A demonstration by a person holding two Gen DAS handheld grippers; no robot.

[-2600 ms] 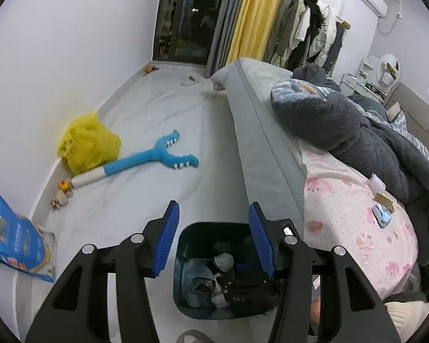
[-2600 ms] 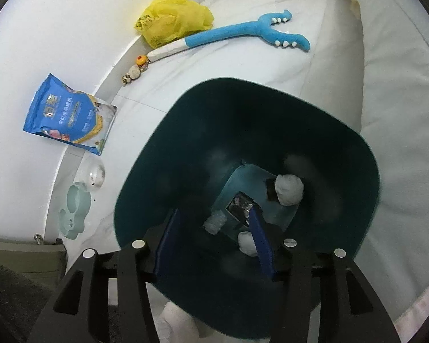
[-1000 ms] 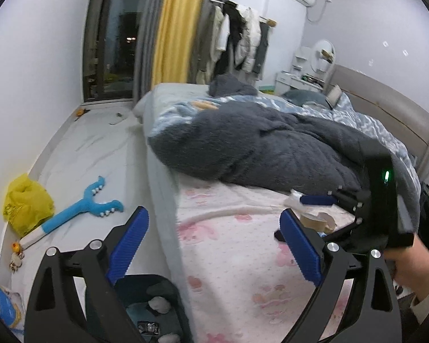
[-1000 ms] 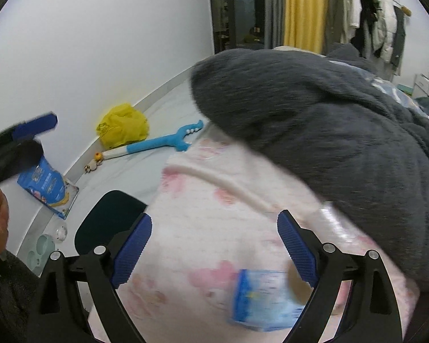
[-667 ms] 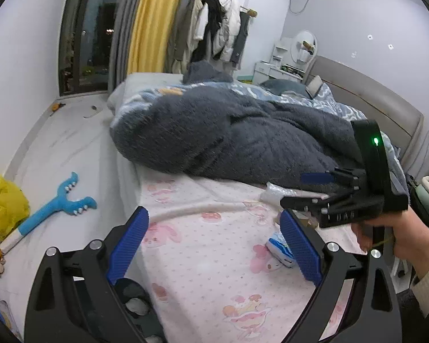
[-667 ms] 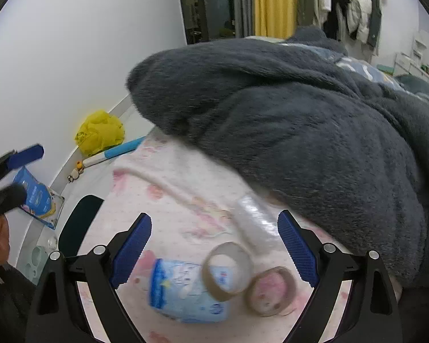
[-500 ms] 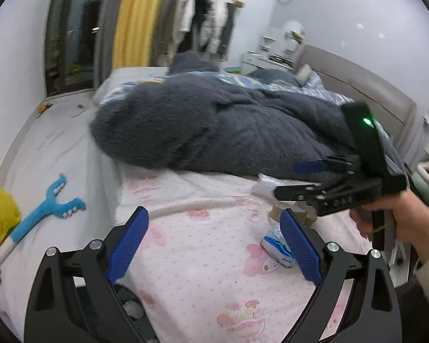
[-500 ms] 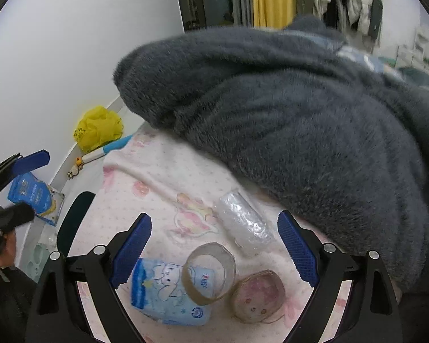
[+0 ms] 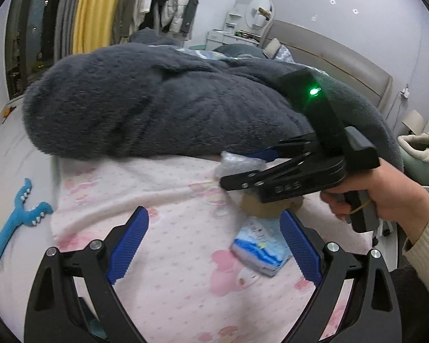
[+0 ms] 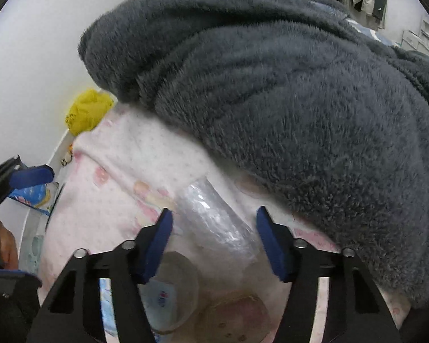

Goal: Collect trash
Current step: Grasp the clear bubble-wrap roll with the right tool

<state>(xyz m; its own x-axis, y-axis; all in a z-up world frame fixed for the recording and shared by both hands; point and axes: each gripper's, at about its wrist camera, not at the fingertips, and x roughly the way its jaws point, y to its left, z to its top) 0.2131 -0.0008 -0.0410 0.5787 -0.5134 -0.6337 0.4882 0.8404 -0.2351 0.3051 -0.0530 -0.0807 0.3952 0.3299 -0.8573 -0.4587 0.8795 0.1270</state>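
Straddling a clear plastic wrapper (image 10: pixel 214 217), the right gripper (image 10: pixel 214 243) points steeply down at the bed (image 9: pixel 163 188), its blue fingers (image 10: pixel 271 245) on either side of the crumpled roll. Its jaws have just been closing, yet a gap shows on each side of the wrapper, so the pads do not seem to press on it and it lies loose on the pink sheet. The wrapper sits tight against the edge of the grey blanket (image 10: pixel 286 91), which is probably why the gripper comes in from the open side, not over the fleece (the pile could snag in the pinch).

Just below the right gripper, nearer the camera, lie two cardboard rings (image 10: pixel 174 288) and a blue packet (image 9: pixel 260 251), all touching or nearly so. They look like more trash clustered in one spot on the sheet.

The left gripper (image 9: pixel 214 245) hangs over the same patch with its fingers wide apart and nothing between them, angled toward the blue packet. That pose suggests it stands ready for the next piece while the right hand (image 9: pixel 386 194) deals with the wrapper. A soft, springy wrapper may slip out unless the pinch lands across its thick middle.
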